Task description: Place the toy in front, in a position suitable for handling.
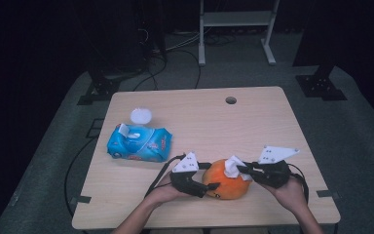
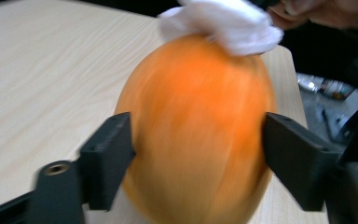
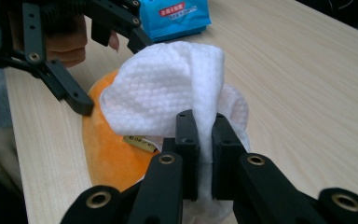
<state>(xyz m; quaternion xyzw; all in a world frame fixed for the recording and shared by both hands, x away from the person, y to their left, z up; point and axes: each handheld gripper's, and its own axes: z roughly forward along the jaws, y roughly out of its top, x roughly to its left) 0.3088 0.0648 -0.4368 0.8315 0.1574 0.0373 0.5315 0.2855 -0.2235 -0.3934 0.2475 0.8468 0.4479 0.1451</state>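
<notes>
Jaws of the right gripper are clenched on a fold of white wipe, and in the right gripper view we see the cloth pinched between the two black pads and spreading outward over the top of an orange papaya-like fruit. A small label sticks to the fruit's skin just under the wipe's edge. Jaws of the left gripper stand wide on either side of the fruit; in the left gripper view the pads sit just beside its flanks, and the blur keeps us from telling whether they touch, so we note them as released around it. From the high view, the fruit lies on the desk near its front edge, between the left gripper and the right gripper, with the wipe on its upper right side. Farther out, toward the desk's left, a blue wipe packet lies flat with a tissue sticking up from its opening, and a small white round lid rests just behind it.
</notes>
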